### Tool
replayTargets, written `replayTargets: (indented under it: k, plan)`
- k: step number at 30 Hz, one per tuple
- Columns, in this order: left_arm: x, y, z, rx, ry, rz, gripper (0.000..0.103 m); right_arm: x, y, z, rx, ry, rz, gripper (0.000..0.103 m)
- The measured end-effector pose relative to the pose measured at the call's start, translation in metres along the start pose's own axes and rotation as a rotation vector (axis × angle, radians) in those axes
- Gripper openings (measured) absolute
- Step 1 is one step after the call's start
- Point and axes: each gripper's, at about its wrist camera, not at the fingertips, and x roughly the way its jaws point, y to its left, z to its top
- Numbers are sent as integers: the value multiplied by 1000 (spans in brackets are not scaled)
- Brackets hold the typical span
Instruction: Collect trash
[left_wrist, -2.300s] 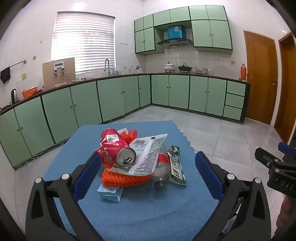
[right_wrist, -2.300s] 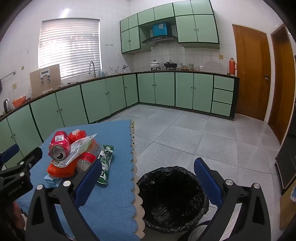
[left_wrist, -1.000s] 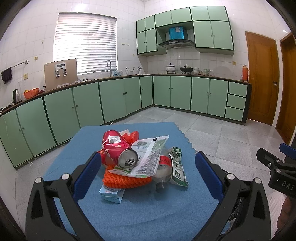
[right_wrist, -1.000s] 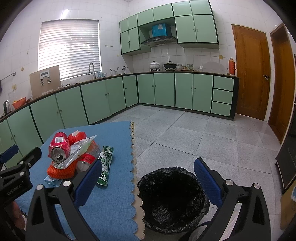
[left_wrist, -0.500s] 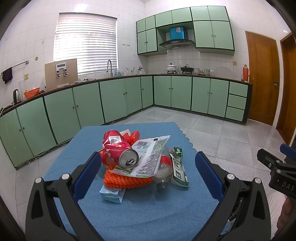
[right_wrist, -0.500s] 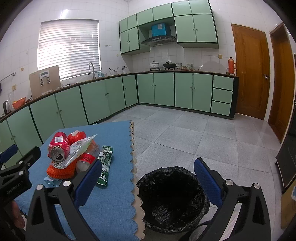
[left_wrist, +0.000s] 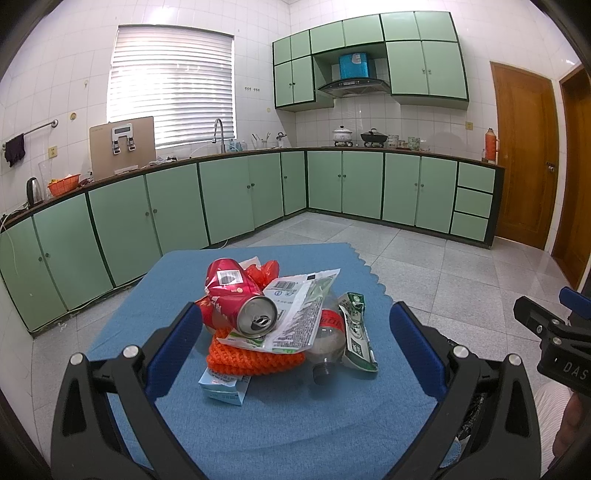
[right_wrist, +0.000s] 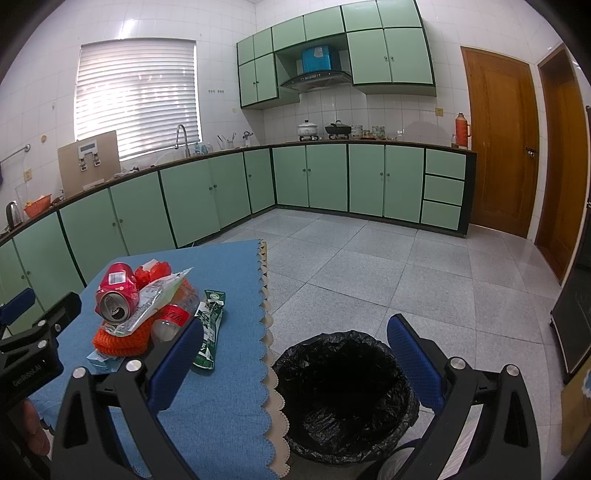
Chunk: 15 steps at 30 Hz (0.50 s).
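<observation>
In a green-cabinet kitchen with a tiled floor (right_wrist: 369, 266), a trash pile (left_wrist: 280, 325) sits on the blue-clothed table (left_wrist: 258, 424), beside a black-lined bin (right_wrist: 343, 398); the left hand-held gripper (left_wrist: 295, 350) and right hand-held gripper (right_wrist: 295, 362) gape empty.

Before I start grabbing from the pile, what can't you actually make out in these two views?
- Bin inside, right wrist view: black liner, too dark to see contents.
- Bottle, left wrist view: mostly covered by the white wrapper.
- Small box: partly under the orange net; print too small.
- Table near edge: cut off by the left gripper.
</observation>
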Motion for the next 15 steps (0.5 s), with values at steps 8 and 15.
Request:
replayTargets:
  k: [8, 15]
  plan:
    - [0, -1, 0, 1, 0, 1, 98, 0, 0, 0, 1, 0, 1, 97]
    - [0, 0, 1, 2, 0, 2, 98, 0, 0, -1, 1, 0, 1, 97]
